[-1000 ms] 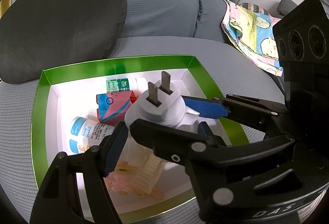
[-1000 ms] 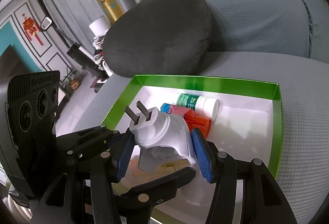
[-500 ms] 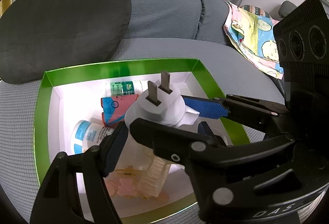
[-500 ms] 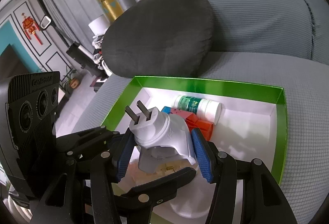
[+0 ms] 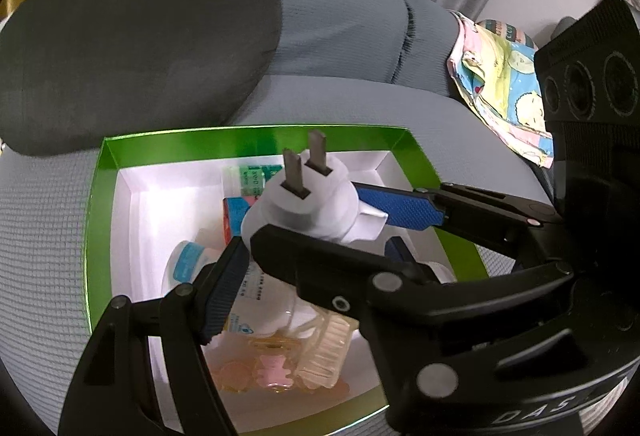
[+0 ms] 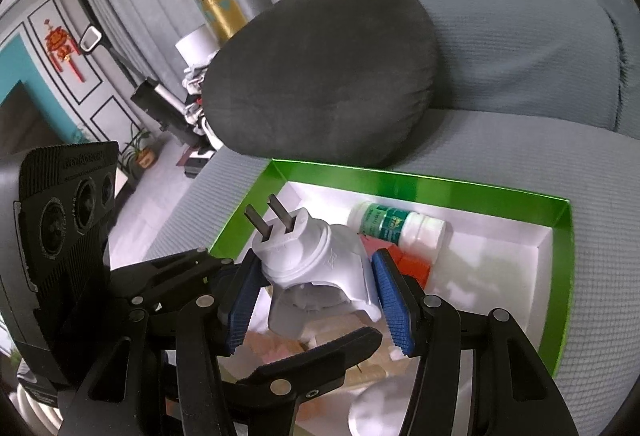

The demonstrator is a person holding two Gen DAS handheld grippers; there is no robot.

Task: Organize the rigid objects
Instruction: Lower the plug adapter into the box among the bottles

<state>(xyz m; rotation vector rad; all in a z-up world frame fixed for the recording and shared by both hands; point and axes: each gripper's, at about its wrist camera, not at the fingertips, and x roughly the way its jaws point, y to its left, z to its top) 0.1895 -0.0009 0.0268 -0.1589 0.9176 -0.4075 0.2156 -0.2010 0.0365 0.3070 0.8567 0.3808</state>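
The white two-pronged plastic plug point(image 6: 316, 256) is kept clenched between the left gripper point(image 5: 300, 224) and the right gripper point(image 6: 316, 276). It is unmoved above the green-rimmed white cardboard box point(image 6: 420, 188), seven o'clock of the green-labelled bottle point(image 6: 396, 224). Placement is judged pending.

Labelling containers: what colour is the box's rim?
Bright green rim, white inside; clearest in the right wrist view.

Both wrist fisheyes sit close above, angled down along their own jaws onto the green box point(image 5: 248, 144) on the sofa seat point(image 5: 44, 220). Left view looks from the box's left-near side, right view from opposite. Shared: box point(image 6: 420, 188), white plug point(image 5: 308, 196) point(image 6: 316, 256), dark cushion point(image 5: 132, 36).
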